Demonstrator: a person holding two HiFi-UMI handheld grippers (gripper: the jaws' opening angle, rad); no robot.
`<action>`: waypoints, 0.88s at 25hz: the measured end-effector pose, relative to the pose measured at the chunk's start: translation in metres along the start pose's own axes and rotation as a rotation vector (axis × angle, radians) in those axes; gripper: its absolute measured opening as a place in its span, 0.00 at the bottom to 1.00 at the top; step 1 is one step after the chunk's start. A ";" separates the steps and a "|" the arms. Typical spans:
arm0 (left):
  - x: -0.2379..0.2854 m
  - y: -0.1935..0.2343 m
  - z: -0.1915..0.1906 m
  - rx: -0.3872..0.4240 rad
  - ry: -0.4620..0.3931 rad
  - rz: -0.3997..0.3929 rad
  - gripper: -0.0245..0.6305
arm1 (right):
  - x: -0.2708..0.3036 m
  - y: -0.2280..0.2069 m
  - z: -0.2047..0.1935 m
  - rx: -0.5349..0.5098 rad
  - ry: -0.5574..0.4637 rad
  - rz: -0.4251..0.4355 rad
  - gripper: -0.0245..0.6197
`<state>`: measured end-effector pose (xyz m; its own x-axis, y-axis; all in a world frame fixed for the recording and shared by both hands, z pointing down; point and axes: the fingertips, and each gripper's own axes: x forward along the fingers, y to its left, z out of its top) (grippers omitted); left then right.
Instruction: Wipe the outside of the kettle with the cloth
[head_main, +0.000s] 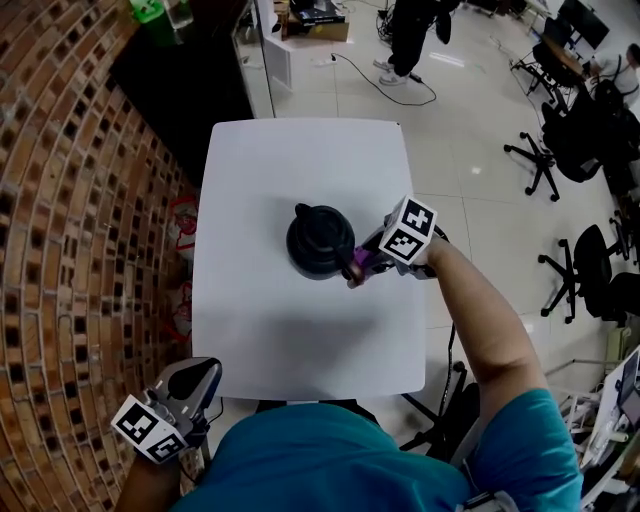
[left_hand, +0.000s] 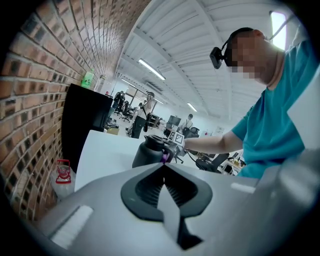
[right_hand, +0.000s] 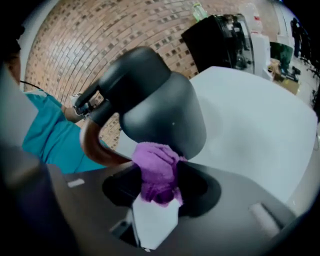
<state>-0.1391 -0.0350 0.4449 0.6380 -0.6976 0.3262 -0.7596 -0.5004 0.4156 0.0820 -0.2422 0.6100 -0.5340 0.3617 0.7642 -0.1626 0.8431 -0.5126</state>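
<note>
Where the kettle stands: centre of the white table, black, upright.
Right gripper: clamped on the purple cloth, holding it against the kettle's side at 4 o'clock.
Left gripper: jaws together, nothing between them, off the table's 7 o'clock corner.

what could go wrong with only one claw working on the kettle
1. Nothing steadies the kettle: the left claw is shut on nothing, off the table, so the right claw's push could slide or tip it.
2. Only a small wad of cloth sticks out of the right claw, so hard claw tips might scrape the kettle, or the cloth could pull loose.
</note>
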 end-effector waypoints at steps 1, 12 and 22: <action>-0.001 0.001 0.000 -0.002 -0.004 0.001 0.04 | 0.006 -0.004 -0.004 0.017 0.010 -0.006 0.33; -0.015 0.011 0.008 -0.008 -0.037 0.023 0.04 | -0.025 -0.007 -0.008 0.090 -0.183 -0.063 0.32; -0.006 0.008 0.035 0.026 -0.077 -0.020 0.04 | -0.102 0.096 0.047 -0.052 -0.519 -0.203 0.32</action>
<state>-0.1532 -0.0530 0.4171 0.6423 -0.7240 0.2516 -0.7504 -0.5271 0.3988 0.0814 -0.2172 0.4645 -0.8368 -0.0426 0.5459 -0.2710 0.8986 -0.3452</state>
